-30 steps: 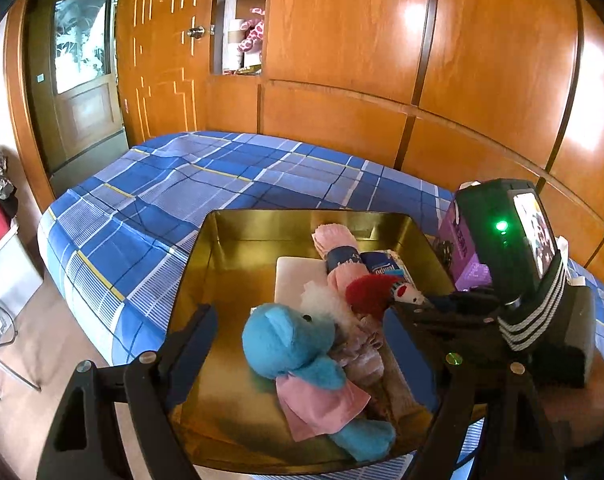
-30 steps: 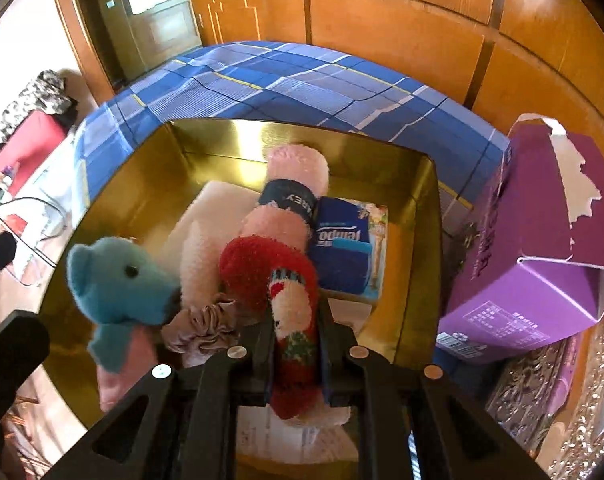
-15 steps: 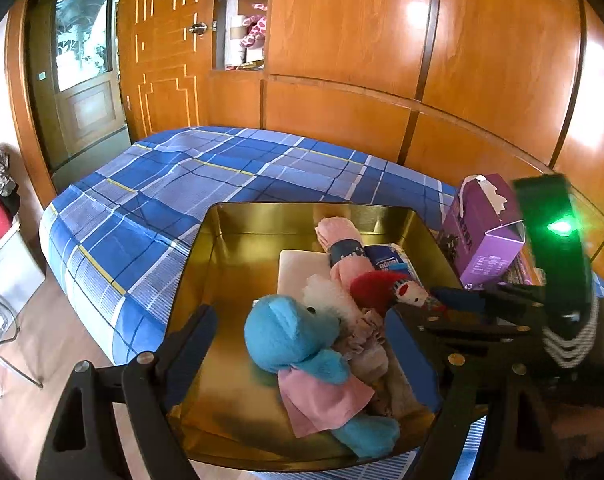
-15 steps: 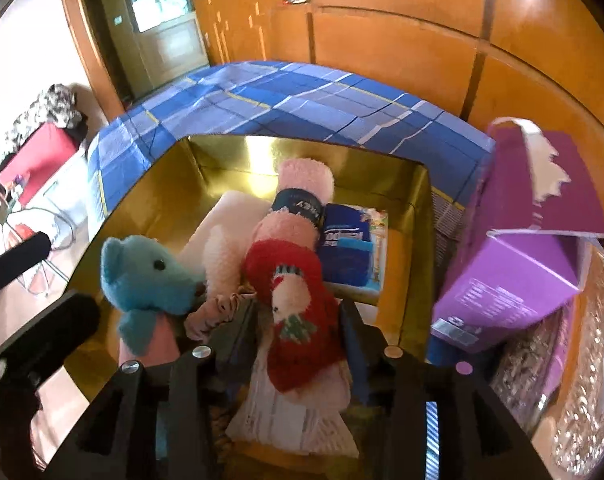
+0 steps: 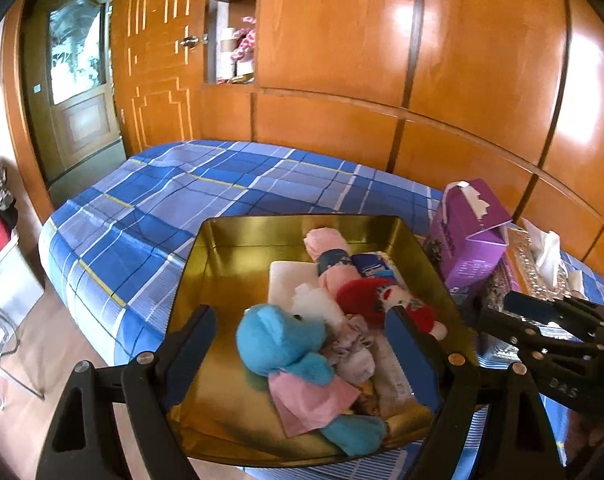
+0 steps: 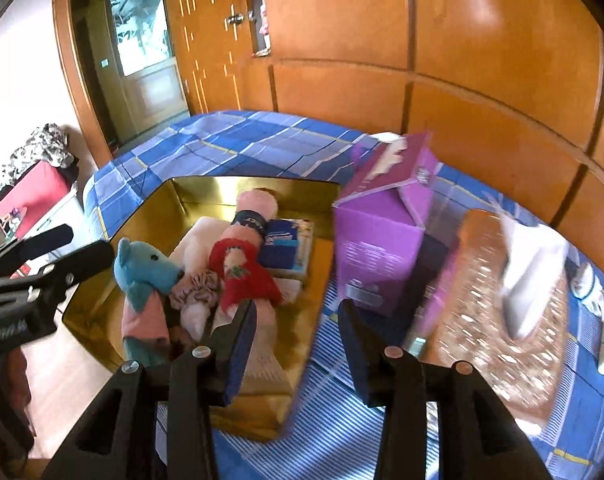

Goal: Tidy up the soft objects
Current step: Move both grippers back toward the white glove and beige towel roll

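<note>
From the left wrist view, the left claw (image 5: pixel 302 344) stands wide and released, its two dark blue-padded fingers (image 5: pixel 190 344) grasping nothing. Between and just beyond them sits a square, shiny gold metal tin (image 5: pixel 222 280) with upright walls. Inside it, nearest the claw, lies a fuzzy blue plush animal (image 5: pixel 278 340) with a pink cloth (image 5: pixel 314 400) at its body. Beside that are a crumpled mauve scrunchie (image 5: pixel 352 340), a fluffy white plush (image 5: pixel 314 304) and a red knitted doll (image 5: pixel 386 300) close to the right finger. Farther in lie a rolled pink towel (image 5: pixel 326 248) with a dark band, a blue tissue packet (image 5: pixel 372 266) and a flat cream pad (image 5: pixel 290 280). The tin rests on a bed (image 5: pixel 174 208) spread with blue plaid cloth, before glossy orange wood panelling (image 5: pixel 462 60). Right of the claw stand a purple carton (image 5: pixel 470 240) and the black right claw (image 5: pixel 542 320).

From the right wrist view, the right claw (image 6: pixel 298 340) is released and partly spread, empty, over the tin's (image 6: pixel 206 188) near right edge and the striped bed sheet (image 6: pixel 334 412). The red knitted doll (image 6: pixel 242 276) lies in the tin just beyond its left finger. The blue plush animal (image 6: pixel 142 268) and scrunchie (image 6: pixel 198 284) lie farther left. The purple carton (image 6: pixel 382 240) rises ahead of the right finger, beside a blurred, ornate tissue box (image 6: pixel 494 300).
</note>
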`<state>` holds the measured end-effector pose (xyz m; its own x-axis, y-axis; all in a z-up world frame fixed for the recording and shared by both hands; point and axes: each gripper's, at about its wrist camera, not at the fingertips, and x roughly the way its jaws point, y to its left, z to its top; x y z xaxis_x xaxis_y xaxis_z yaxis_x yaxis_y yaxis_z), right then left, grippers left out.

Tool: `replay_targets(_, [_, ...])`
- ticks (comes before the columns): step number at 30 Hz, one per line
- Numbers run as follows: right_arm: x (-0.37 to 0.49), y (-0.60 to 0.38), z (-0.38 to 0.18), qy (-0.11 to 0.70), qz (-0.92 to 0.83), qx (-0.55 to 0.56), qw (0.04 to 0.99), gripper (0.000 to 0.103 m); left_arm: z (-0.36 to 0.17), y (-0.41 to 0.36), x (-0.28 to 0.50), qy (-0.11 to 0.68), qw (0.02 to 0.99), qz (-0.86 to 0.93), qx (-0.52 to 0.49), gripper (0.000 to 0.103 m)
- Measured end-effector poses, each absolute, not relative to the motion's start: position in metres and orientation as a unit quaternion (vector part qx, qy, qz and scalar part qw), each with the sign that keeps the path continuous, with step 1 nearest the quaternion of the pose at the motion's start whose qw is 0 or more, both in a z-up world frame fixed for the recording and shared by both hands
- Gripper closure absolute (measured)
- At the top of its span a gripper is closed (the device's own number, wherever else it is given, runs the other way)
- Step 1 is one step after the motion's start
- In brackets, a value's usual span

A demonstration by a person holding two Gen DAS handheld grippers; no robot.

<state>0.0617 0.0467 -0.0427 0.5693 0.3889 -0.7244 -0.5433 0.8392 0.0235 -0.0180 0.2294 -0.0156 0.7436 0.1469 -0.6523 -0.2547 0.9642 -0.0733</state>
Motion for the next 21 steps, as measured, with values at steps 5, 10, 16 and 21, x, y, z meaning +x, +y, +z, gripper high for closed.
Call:
replay_targets(5, [0.047, 0.013, -0.037, 0.364, 0.254, -0.092, 0.892, 0.061, -0.006, 0.215, -0.02, 0.333, 0.936, 0.093, -0.068, 0.016])
replay_targets(10, [0.04, -0.025, -0.03, 0.351, 0.222, -0.068, 0.907, 0.061, 0.003, 0.195, -0.021, 0.327, 0.941, 0.07, -0.047, 0.016])
replay_targets(16, [0.036, -0.079, -0.032, 0.354, 0.171, -0.033, 0.919, 0.061, 0.015, 0.167, -0.016, 0.32, 0.946, 0.036, -0.019, 0.016])
replay_targets(21, [0.038, -0.127, -0.043, 0.371, 0.108, -0.003, 0.922, 0.061, 0.025, 0.137, -0.011, 0.312, 0.95, 0.005, 0.009, 0.016])
